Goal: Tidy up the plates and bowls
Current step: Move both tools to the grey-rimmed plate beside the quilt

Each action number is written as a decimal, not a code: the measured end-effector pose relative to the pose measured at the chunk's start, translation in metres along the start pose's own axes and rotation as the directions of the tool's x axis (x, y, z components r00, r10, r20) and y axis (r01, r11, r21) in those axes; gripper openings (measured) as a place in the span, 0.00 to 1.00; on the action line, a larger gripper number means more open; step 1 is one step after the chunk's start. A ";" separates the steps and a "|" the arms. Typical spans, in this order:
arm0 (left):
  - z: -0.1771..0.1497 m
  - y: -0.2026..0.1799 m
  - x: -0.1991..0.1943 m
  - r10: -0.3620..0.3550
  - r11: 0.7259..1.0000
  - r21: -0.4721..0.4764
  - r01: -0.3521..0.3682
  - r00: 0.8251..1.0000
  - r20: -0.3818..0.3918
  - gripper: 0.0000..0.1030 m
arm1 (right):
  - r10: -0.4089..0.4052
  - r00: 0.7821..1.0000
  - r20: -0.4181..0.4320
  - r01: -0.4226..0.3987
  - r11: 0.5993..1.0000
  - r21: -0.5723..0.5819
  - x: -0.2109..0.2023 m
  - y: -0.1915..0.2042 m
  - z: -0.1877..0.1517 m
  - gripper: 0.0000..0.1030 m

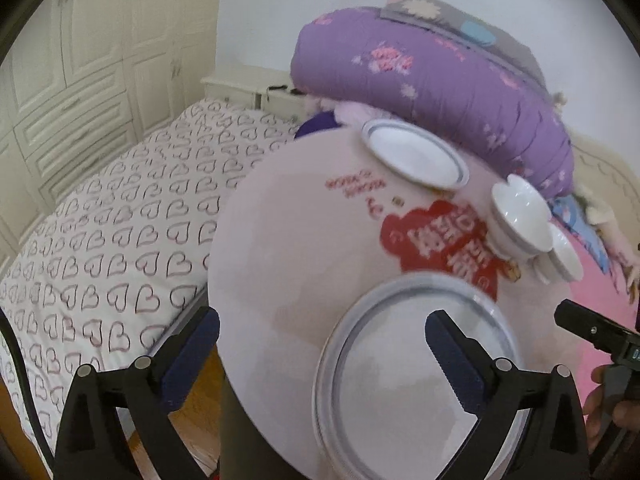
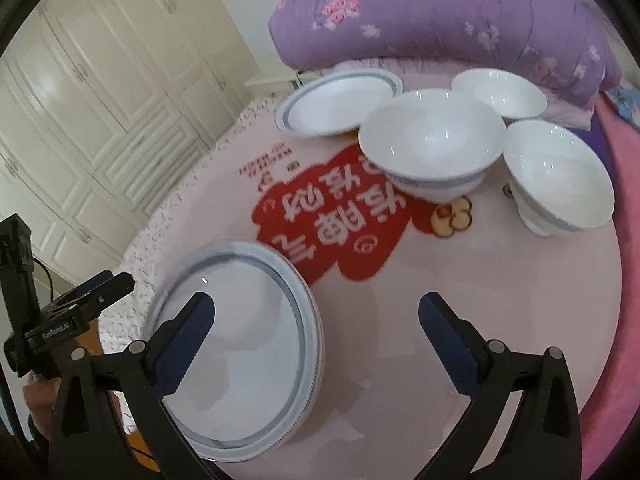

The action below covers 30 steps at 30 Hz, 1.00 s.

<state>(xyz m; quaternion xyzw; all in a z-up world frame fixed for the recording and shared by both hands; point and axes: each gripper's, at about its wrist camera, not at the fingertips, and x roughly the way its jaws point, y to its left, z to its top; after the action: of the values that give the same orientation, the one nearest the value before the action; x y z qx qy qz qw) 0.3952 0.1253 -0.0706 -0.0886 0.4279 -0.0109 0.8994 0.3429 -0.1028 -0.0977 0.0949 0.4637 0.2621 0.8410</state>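
A round pink table [image 2: 460, 320] w/ a big red sticker [image 2: 332, 224] in the middle sits next to a bed w/ a heart sheet [image 1: 104, 232]. Near the front, on the left side of the table, is a stack of plates [image 2: 240, 320], white w/ a blue-grey ring; looks like 2 or 3 plates but the edge is blurry, so can't be sure. The left gripper [image 1: 320, 344] is wide open and holds nothing; one finger hangs past the table edge, the other is over the plate stack, not touching it. The right gripper [image 2: 316, 324] is wide open too & empty; its left finger is over the stack, its right finger over bare pink table. At the far side, one more plate [image 2: 340, 104] lies alone, left of the bowls. The big bowl stack [image 2: 432, 144] stands just right of that plate, w/ at least 2 bowls nested in it. A single bowl [image 2: 500, 92] is behind it, & another bowl [image 2: 560, 176] sits to the right, near the table edge. A purple flowery quilt [image 2: 460, 16] is piled up behind the table. White cupboards [image 2: 100, 112] fill the left wall. A hand [image 1: 608, 408] shows at the right edge of the left view, holding the other tool.
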 end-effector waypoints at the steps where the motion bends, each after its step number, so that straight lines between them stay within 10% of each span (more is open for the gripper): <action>1: 0.007 -0.001 -0.003 -0.012 1.000 0.000 0.012 1.000 0.007 0.99 | 0.003 1.000 0.010 -0.003 1.000 -0.003 -0.003 0.001 0.004 1.00; 18: 0.120 0.019 0.003 -0.176 0.983 -0.054 0.176 0.984 0.006 0.99 | 0.058 0.982 0.182 -0.064 0.998 0.026 -0.044 -0.016 0.113 1.00; 30: 0.202 0.006 0.098 -0.166 0.986 -0.044 0.163 0.983 -0.076 0.99 | -0.006 0.996 0.094 0.000 0.998 0.067 0.017 -0.050 0.195 1.00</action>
<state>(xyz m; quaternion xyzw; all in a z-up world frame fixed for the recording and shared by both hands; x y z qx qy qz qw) 0.6130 0.1521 -0.0220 -0.1400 0.4547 -0.0806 0.8759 0.5298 -0.1199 -0.0231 0.1346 0.4322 0.2404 0.8587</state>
